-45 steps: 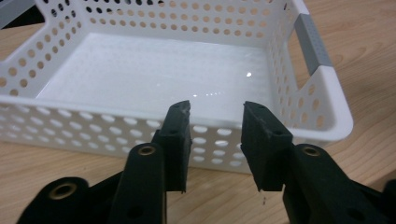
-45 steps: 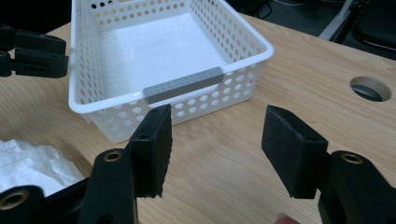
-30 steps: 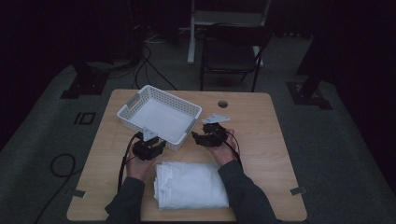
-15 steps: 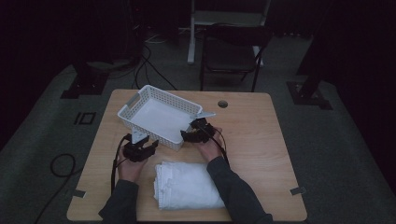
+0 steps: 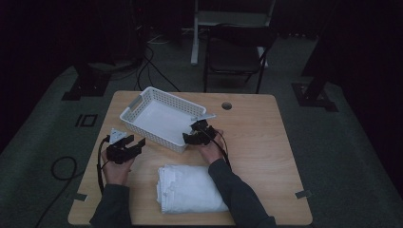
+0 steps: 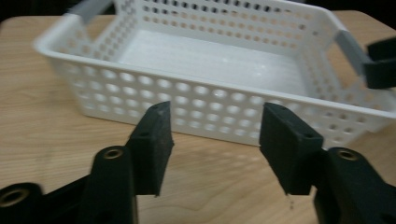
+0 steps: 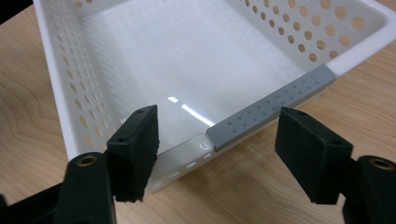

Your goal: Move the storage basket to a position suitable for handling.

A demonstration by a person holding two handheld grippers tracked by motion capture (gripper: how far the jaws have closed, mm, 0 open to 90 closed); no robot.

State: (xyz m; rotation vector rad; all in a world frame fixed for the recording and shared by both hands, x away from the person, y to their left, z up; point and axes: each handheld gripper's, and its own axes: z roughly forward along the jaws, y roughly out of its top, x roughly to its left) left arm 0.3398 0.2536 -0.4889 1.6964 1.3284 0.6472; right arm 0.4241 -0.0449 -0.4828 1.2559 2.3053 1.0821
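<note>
A white perforated basket (image 5: 142,102) stands empty at the table's back left. My left gripper (image 5: 134,141) hangs off the basket's near left side, apart from it; its jaws have just been opening and stand open with nothing between them (image 6: 215,140). My right gripper (image 5: 191,134) is at the basket's near right corner. There its jaws have just been closing a little and straddle the grey handle strip (image 7: 271,107) on the rim (image 7: 51,70), still open, with the pads clear of it. A folded white cloth (image 5: 190,187) lies near the front edge.
The wooden table (image 5: 266,142) has a round hole (image 5: 226,105) at its back right. A dark chair (image 5: 235,52) stands behind the table. Cables trail from both grippers along the forearms. My right gripper's jaw tip (image 6: 380,60) shows beside the basket's far handle in the left gripper view.
My left hand has drawn away to the left from the basket's near side, its jaws now apart. My right hand has shifted left onto the basket's near right corner.
</note>
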